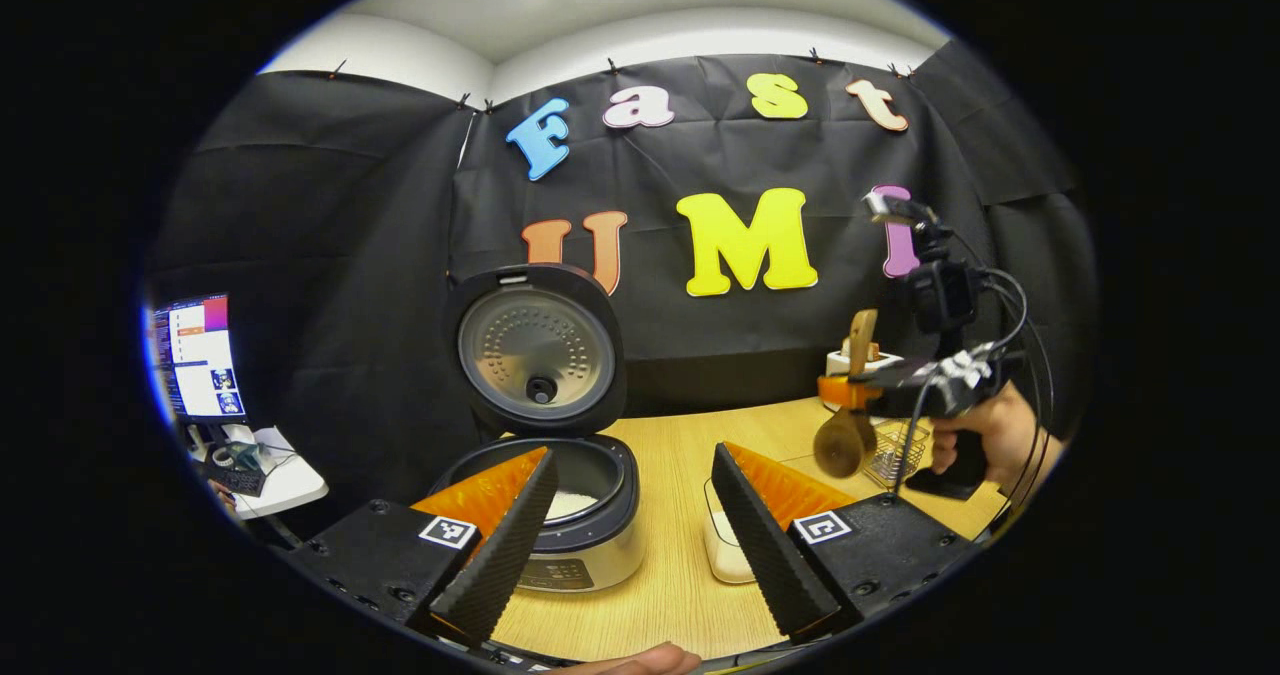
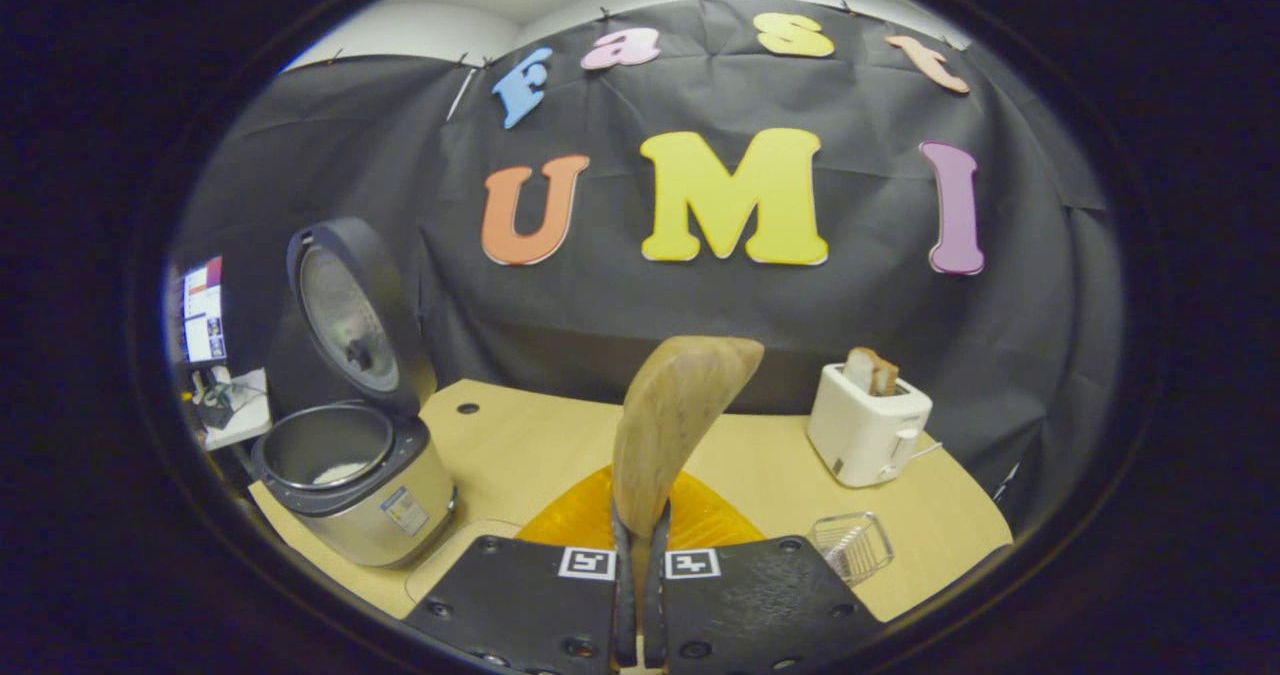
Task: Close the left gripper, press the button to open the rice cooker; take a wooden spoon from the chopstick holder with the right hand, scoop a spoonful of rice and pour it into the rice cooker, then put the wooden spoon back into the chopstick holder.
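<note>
The rice cooker (image 1: 560, 545) stands open with its lid (image 1: 540, 355) tipped up, and a little white rice lies in its pot (image 2: 340, 472). My left gripper (image 1: 635, 455) hovers open just in front of it, nothing between its fingers. A clear rice container (image 1: 725, 555) sits behind the right finger. Over the table's right side, my right gripper (image 1: 835, 392) is shut on a wooden spoon (image 1: 843, 440), bowl hanging down. In the right gripper view, the spoon (image 2: 680, 415) rises from the closed right gripper (image 2: 640, 545). The wire chopstick holder (image 1: 895, 450) lies just beneath the spoon.
A white toaster (image 2: 868, 435) with bread in it stands at the back right of the wooden table (image 2: 540, 445). The rice cooker (image 2: 350, 475) occupies the table's left end. A monitor (image 1: 200, 355) and a small side table are off to the left. A hand (image 1: 990, 435) holds the right gripper.
</note>
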The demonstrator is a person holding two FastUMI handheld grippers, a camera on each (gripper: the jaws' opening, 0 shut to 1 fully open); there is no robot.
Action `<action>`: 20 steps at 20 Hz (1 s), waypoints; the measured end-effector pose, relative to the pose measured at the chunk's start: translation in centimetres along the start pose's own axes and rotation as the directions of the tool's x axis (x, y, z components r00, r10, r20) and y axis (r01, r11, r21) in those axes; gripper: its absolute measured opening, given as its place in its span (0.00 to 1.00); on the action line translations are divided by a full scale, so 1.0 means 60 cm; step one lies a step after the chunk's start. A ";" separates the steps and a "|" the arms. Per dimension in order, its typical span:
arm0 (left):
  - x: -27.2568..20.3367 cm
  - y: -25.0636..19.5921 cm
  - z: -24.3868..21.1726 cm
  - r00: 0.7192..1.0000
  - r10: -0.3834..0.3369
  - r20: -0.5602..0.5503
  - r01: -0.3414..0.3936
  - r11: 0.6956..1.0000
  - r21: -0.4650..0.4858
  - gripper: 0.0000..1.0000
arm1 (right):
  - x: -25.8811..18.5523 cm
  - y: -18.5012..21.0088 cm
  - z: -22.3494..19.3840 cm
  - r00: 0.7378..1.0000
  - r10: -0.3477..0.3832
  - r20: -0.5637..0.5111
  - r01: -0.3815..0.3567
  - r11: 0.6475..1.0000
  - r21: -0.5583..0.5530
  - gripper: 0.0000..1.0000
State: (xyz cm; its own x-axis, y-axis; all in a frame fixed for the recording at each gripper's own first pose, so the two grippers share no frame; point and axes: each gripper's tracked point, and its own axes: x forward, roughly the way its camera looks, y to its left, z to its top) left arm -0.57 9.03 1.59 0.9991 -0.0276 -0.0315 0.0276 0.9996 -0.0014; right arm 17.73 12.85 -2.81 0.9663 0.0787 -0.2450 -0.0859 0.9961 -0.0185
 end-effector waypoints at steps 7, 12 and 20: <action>0.004 0.017 -0.002 1.000 0.022 -0.003 -0.022 1.000 -0.019 0.99 | 0.038 0.005 -0.100 0.994 -0.092 -0.051 0.087 0.993 -0.085 0.04; 0.005 0.032 -0.005 0.998 0.055 -0.016 -0.056 0.998 -0.039 0.99 | 0.051 -0.005 -0.115 0.984 -0.163 -0.077 0.155 0.983 -0.100 0.04; 0.004 0.018 0.000 0.999 0.030 -0.010 -0.031 0.999 -0.039 0.99 | 0.080 0.012 -0.124 0.952 -0.288 -0.100 0.270 0.949 -0.161 0.04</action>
State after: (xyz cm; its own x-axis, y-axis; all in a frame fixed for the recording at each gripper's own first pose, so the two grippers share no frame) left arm -0.29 10.12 1.58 0.9992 0.0025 -0.0411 -0.0042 0.9992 -0.0393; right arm 20.50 13.65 -11.21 0.9207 -0.2158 -0.3253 0.1404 0.9606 -0.2399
